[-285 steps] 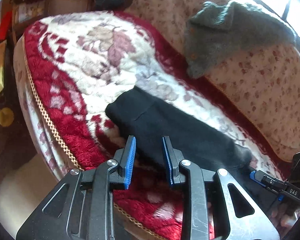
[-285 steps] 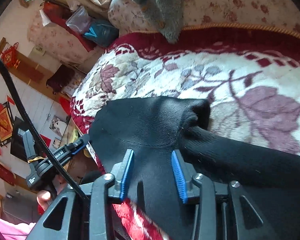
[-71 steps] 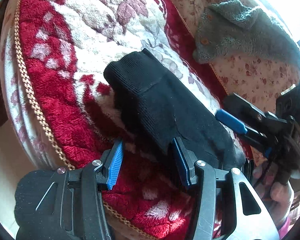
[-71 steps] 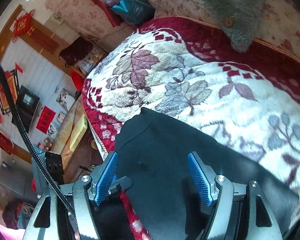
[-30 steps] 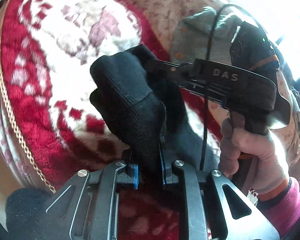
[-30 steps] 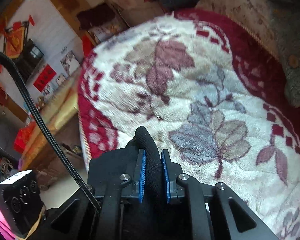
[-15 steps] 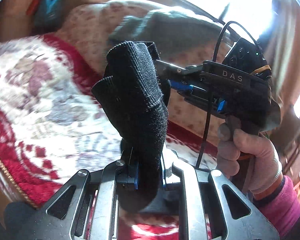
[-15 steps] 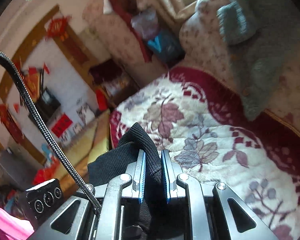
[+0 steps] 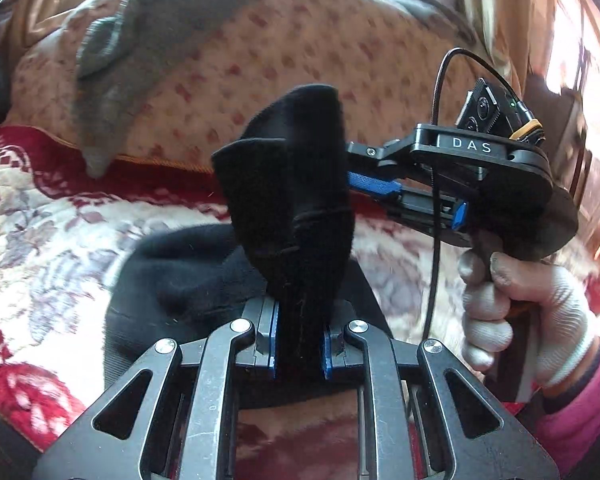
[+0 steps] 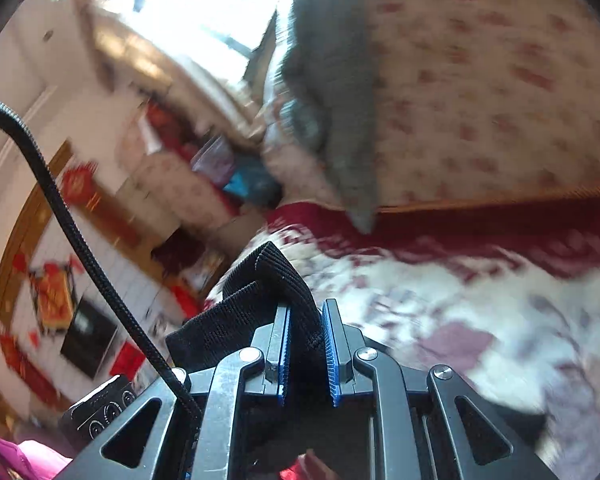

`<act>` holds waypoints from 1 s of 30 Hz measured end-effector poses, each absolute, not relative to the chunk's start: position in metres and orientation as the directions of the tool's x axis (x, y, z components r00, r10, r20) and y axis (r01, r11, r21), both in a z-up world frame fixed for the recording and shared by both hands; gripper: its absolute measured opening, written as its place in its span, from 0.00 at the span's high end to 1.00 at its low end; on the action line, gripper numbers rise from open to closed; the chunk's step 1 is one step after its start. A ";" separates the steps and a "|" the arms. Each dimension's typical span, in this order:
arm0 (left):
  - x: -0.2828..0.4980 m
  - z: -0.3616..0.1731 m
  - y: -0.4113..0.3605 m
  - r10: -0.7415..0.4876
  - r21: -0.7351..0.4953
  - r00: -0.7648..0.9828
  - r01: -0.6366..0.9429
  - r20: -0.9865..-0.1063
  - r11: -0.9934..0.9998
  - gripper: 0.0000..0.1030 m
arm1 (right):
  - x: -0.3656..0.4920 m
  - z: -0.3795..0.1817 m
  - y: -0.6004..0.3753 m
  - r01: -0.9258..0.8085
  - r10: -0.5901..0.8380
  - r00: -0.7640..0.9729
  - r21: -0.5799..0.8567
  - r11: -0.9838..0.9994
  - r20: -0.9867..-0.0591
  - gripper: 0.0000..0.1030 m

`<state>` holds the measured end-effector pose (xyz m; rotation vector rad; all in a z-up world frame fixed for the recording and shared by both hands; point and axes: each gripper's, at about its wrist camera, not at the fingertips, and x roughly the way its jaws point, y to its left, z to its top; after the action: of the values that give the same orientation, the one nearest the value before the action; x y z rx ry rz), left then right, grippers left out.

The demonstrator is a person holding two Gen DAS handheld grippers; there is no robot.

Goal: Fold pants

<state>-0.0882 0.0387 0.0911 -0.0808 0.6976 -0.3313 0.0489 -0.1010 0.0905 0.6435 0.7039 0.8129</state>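
The black pants (image 9: 296,216) are lifted at one end above the red and white floral blanket (image 9: 36,216); the rest (image 9: 188,272) lies on the blanket. My left gripper (image 9: 299,338) is shut on the lifted fold. My right gripper (image 9: 350,172) comes in from the right and is shut on the same fold higher up. In the right wrist view my right gripper (image 10: 305,354) is shut on the ribbed black hem (image 10: 260,280).
A grey fleece garment (image 9: 120,60) hangs over the floral sofa back (image 9: 260,60); it also shows in the right wrist view (image 10: 336,100). A gloved hand (image 9: 512,304) holds the right gripper. Furniture and red wall decorations (image 10: 52,292) stand beyond the sofa's left end.
Both grippers have carried the gripped end of the pants up and over toward the sofa back. The rest of the pants now shows flat on the blanket below.
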 end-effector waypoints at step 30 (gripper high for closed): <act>-0.083 0.104 0.088 -0.288 -0.128 0.718 0.270 -0.634 0.954 0.49 | -0.025 0.011 -0.191 -0.028 0.717 0.551 0.850 0.527 -0.426 0.43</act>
<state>-0.0835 0.0880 0.1041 -0.0272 0.7055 -0.3084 -0.0251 -0.1911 0.0107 0.9157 0.8834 0.5222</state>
